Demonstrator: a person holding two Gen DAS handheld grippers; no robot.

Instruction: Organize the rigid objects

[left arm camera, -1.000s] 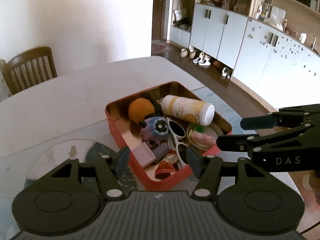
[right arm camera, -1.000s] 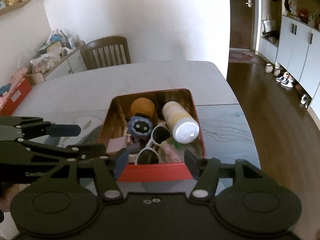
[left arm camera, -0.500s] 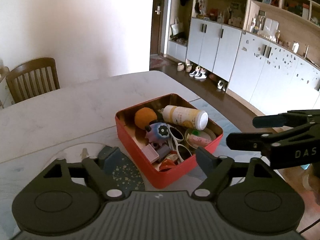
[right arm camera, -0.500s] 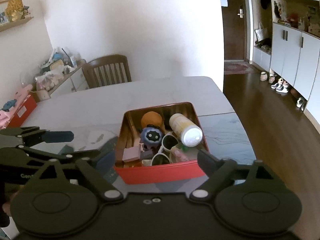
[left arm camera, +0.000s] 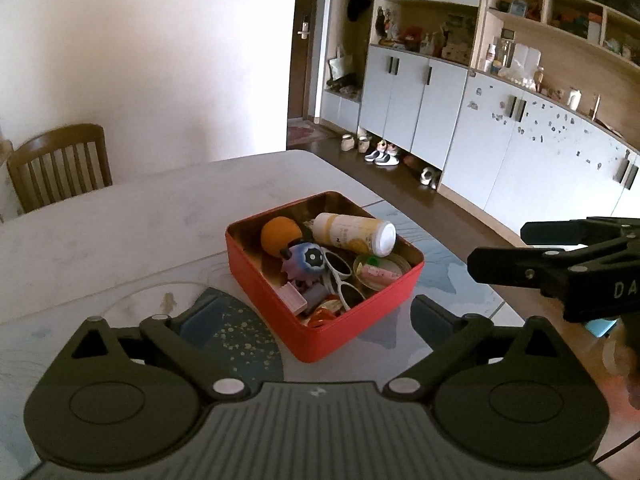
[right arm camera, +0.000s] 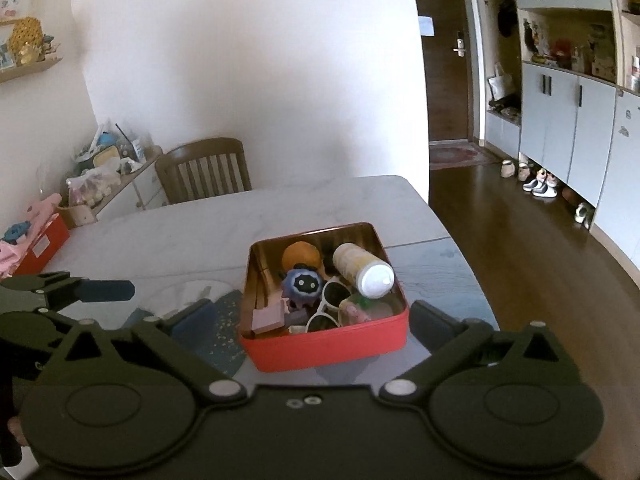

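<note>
Plainly, the red tin (right arm camera: 328, 346) sat on the table (right arm camera: 208, 220) at twelve o'clock of both grippers, packed with a cream bottle (right arm camera: 362, 266), an orange ball (right arm camera: 301, 255), white sunglasses (right arm camera: 330, 304) and a spiky purple toy (right arm camera: 301, 283). The left gripper (left arm camera: 316, 318) and right gripper (right arm camera: 310, 322) hung short of it, jaws spread wide, holding nothing. The tin looked stiff, smooth and fairly heavy when full; gripping its rim at three and nine o'clock seemed safest.
</note>
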